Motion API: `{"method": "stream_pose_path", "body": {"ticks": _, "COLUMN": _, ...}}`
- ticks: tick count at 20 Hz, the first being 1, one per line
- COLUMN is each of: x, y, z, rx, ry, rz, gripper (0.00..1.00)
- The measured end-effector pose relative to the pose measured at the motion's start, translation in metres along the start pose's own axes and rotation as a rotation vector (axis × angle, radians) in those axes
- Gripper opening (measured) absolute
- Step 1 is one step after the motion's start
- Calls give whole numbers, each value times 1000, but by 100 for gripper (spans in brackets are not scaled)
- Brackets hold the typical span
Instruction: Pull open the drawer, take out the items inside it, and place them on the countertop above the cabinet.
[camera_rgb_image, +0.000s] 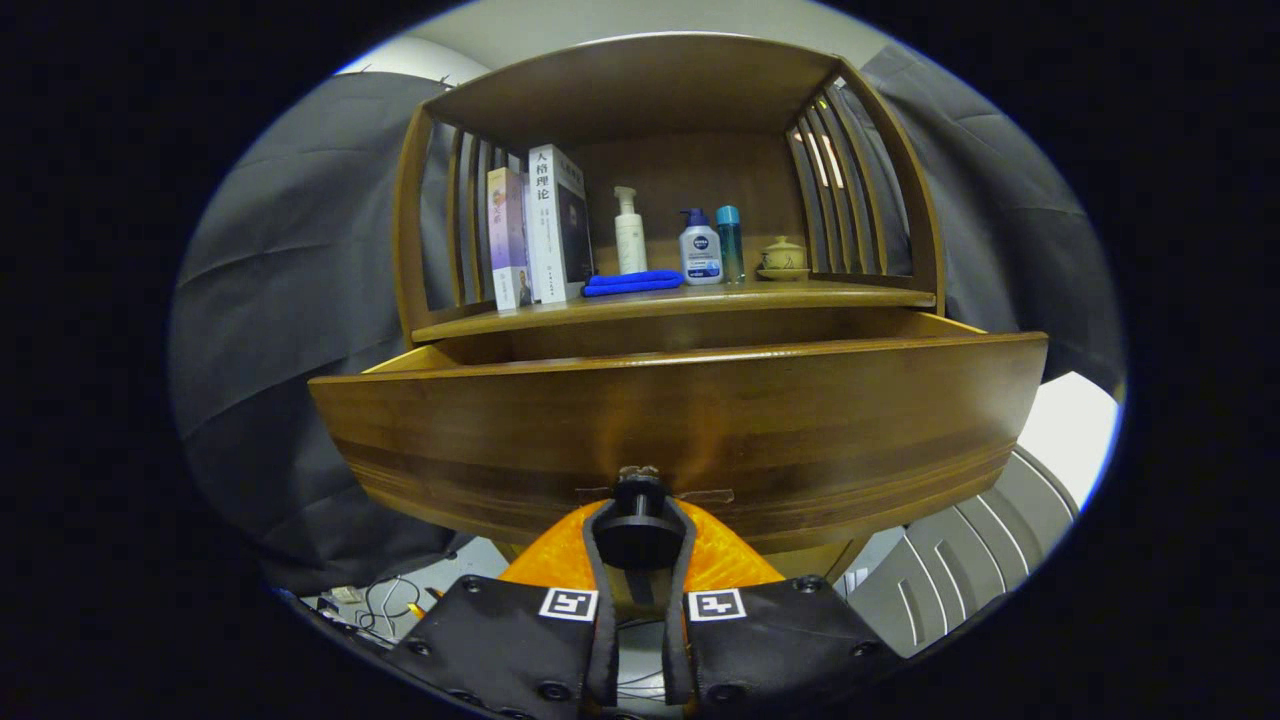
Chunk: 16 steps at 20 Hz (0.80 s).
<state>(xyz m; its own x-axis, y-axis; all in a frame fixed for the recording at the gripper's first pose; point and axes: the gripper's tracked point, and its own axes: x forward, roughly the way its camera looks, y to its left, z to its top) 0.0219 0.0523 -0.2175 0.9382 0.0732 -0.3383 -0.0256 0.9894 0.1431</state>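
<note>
A wooden cabinet's drawer (680, 420) stands pulled out toward me, its broad front panel close ahead. My gripper (638, 535) is shut on the drawer's black round knob (638, 510), one orange finger (560, 555) on each side of it. The drawer's inside is hidden behind the front panel; only its far upper edge shows. Above it lies the countertop (800, 293), a wooden shelf under a curved hood.
On the countertop stand two books (540, 235), a white pump bottle (629, 232), a folded blue cloth (632, 283), a white-and-blue pump bottle (700, 248), a teal bottle (730, 242) and a small lidded cup (782, 257). Cables (385, 600) lie on the floor below left.
</note>
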Motion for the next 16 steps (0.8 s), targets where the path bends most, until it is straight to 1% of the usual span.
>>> {"method": "stream_pose_path", "body": {"ticks": 12, "x": -41, "y": 5, "z": -17, "rx": -15, "ry": 35, "rz": 63, "gripper": 19}}
{"method": "stream_pose_path", "body": {"ticks": 16, "x": -48, "y": 6, "z": -21, "rx": -23, "ry": 41, "rz": 68, "gripper": 19}}
